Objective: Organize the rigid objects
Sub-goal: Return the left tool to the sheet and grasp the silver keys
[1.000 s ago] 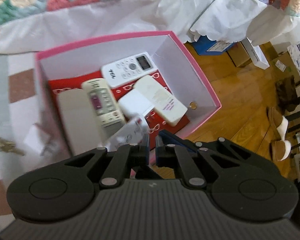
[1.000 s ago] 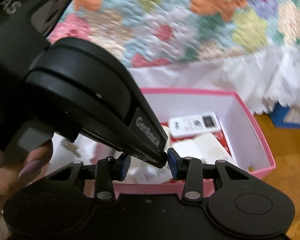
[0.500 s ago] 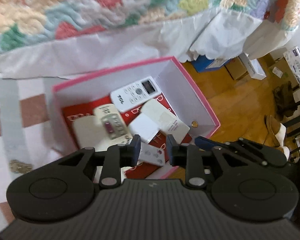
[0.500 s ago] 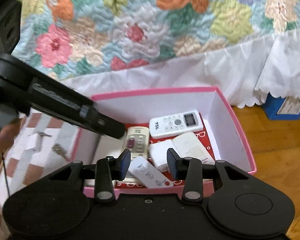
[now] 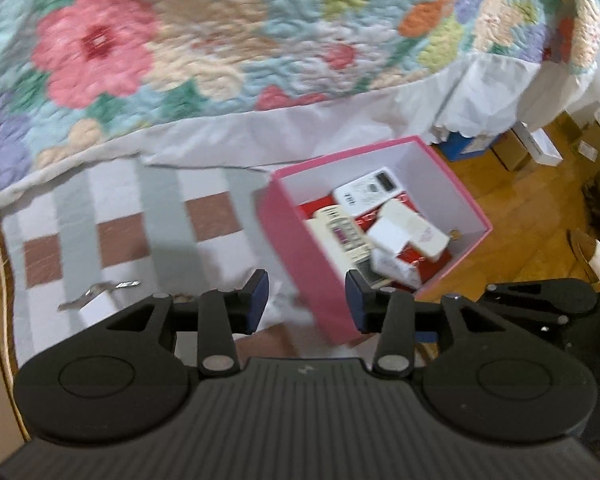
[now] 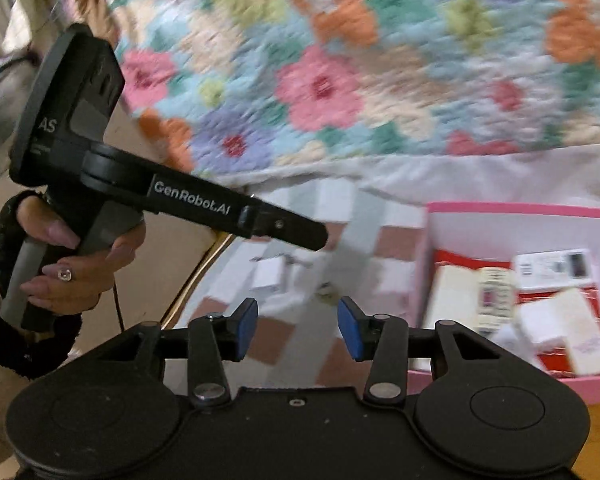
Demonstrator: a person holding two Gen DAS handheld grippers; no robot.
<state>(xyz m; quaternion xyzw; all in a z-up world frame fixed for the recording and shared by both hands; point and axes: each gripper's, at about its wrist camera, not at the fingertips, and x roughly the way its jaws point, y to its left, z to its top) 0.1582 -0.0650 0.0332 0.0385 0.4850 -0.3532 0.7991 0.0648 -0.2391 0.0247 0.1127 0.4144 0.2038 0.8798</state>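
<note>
A pink box (image 5: 296,248) with white inner walls sits on a checked mat by the bed. It holds several white remotes, among them a TCL remote (image 5: 366,191), and white blocks on a red liner. The box also shows at the right of the right wrist view (image 6: 516,210). My left gripper (image 5: 306,305) is open and empty, above the box's near left wall. My right gripper (image 6: 298,328) is open and empty, over the mat left of the box. A small white block (image 6: 269,276) and keys (image 5: 100,290) lie on the mat.
A flowered quilt (image 5: 220,40) with a white skirt hangs behind the box. The left gripper's body and the hand holding it (image 6: 76,256) fill the left of the right wrist view. Cardboard boxes (image 5: 536,152) and shoes stand on the wooden floor at right.
Both grippers have pulled back and swung left, away from the box. Both have opened wider. A small white remote now lies in the box near its front wall.
</note>
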